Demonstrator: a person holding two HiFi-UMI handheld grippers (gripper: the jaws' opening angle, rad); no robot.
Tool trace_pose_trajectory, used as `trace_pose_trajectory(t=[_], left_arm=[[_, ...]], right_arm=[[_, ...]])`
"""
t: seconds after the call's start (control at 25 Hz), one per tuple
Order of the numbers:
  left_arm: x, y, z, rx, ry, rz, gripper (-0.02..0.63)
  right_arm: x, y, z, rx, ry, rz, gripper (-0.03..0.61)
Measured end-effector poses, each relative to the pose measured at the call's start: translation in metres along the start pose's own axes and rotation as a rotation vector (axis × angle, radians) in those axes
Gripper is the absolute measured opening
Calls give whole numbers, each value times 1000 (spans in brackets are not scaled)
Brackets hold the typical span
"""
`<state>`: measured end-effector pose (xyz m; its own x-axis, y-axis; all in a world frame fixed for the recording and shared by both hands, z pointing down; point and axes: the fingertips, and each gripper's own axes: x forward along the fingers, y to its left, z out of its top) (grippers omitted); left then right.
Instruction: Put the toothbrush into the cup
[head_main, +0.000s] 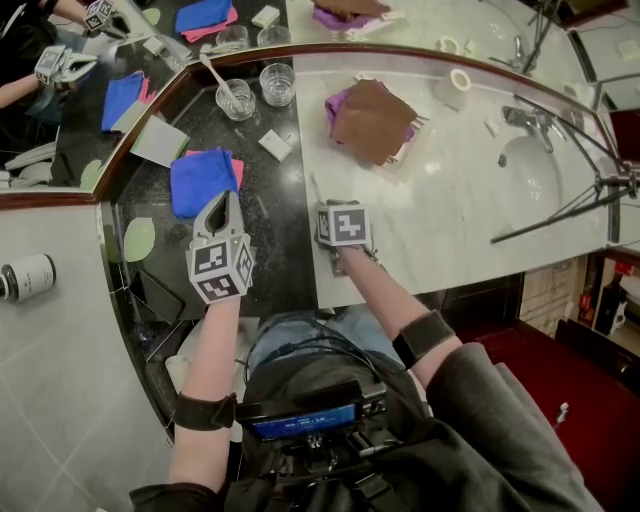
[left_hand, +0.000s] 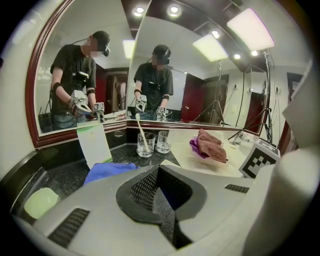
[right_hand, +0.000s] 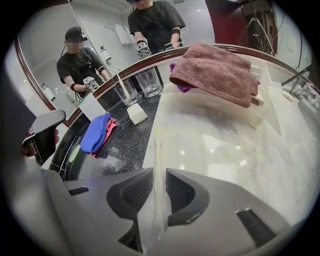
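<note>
A pale toothbrush lies flat on the white marble near its edge with the black granite. My right gripper points steeply down over it, jaws apart, the handle between them without being pressed; in the head view the marker cube covers most of the gripper. Two glass cups stand at the back by the mirror. The left cup holds another toothbrush; the right cup is empty. My left gripper is shut and empty, over a blue cloth.
A brown towel over a purple cloth lies on a white tray on the marble. A white block and a pale card sit on the granite. Sink and tap are at the right, with tripod legs over them.
</note>
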<state>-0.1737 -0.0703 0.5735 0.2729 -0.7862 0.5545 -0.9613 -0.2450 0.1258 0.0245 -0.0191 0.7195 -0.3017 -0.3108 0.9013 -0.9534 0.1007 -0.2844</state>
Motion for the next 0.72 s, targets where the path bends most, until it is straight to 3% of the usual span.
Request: trace_pose_trajectory(t=[0.36, 0.56, 0.72], left_arm=[[-1, -9, 5, 5, -7, -1, 0], [-10, -20, 21, 12, -36, 0, 0], [-20, -30, 29, 17, -51, 6, 0]], right_arm=[[-13, 2, 6, -6, -12, 28, 112], [-40, 8, 21, -48, -57, 89, 106], [-73, 10, 46, -100, -145, 147, 33]])
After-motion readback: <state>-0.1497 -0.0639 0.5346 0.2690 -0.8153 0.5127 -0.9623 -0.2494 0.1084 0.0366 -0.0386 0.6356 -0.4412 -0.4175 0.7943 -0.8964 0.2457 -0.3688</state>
